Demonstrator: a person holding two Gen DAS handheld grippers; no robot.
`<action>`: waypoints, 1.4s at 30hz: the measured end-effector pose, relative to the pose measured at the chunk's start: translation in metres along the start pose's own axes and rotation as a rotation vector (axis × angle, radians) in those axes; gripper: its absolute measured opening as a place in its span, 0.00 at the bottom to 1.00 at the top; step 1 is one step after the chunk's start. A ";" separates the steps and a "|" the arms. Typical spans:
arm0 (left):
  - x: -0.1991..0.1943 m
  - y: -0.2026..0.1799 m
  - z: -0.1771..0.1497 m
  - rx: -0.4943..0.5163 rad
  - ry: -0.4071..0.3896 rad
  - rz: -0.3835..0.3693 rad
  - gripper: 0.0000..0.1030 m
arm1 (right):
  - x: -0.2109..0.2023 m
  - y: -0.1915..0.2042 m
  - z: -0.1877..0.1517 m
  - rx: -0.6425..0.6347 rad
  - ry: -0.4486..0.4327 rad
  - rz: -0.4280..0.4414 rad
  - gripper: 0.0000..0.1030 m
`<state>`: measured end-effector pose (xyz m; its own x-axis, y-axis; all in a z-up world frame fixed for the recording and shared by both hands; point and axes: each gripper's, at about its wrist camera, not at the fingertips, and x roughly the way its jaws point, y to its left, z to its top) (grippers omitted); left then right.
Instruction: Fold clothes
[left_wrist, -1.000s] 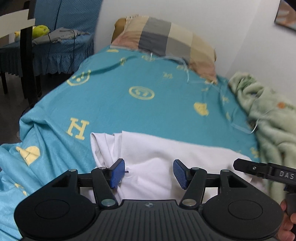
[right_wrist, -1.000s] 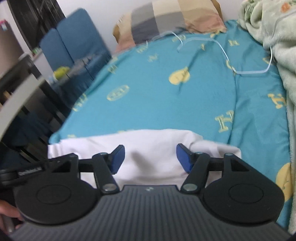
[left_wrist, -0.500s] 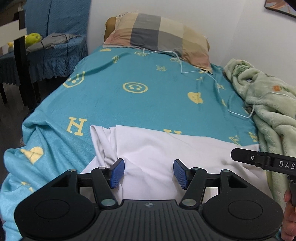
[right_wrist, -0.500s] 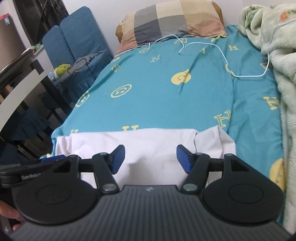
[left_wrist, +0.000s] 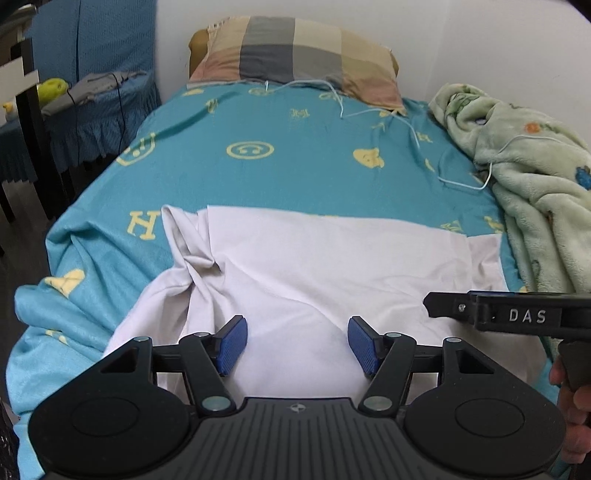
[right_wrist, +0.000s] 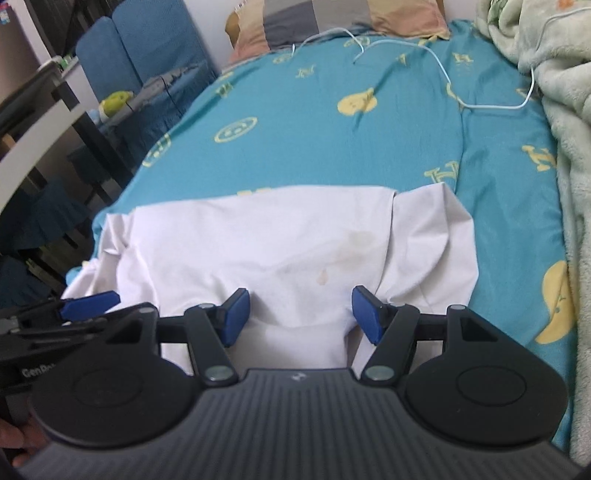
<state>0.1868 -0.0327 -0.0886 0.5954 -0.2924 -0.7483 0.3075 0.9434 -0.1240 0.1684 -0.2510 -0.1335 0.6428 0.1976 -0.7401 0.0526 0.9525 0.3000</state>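
A white garment (left_wrist: 317, 269) lies folded across the near end of the teal bed sheet (left_wrist: 295, 166), its sleeves sticking out on both sides. My left gripper (left_wrist: 297, 345) hovers over its near part, open, with nothing between the blue pads. The right gripper (right_wrist: 301, 315) is open too, above the same white garment (right_wrist: 258, 236), which has faint yellowish stains near the middle. Each gripper shows at the edge of the other's view: the right gripper's black side (left_wrist: 509, 315) and the left gripper's blue pad (right_wrist: 88, 301).
A checked pillow (left_wrist: 295, 51) lies at the head of the bed. A light green blanket (left_wrist: 535, 177) is piled along the right side, with a white cable (left_wrist: 424, 147) beside it. A blue-covered chair (left_wrist: 103, 92) and dark furniture stand to the left.
Both grippers have pulled back toward the near edge and risen, so more of the white garment shows. Their jaws stayed open throughout.
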 end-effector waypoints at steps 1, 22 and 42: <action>0.001 0.000 -0.001 0.004 0.003 0.002 0.62 | 0.001 0.001 0.000 -0.004 0.001 -0.002 0.63; -0.068 0.002 -0.036 -0.322 0.064 -0.152 0.84 | -0.082 -0.009 -0.009 0.182 -0.086 0.139 0.63; 0.012 0.093 -0.087 -1.125 0.137 -0.534 0.81 | -0.009 -0.053 -0.078 1.019 0.153 0.411 0.69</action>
<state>0.1576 0.0651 -0.1655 0.4888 -0.7241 -0.4866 -0.3578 0.3423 -0.8688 0.1002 -0.2855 -0.1898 0.6583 0.5483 -0.5157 0.5059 0.1850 0.8425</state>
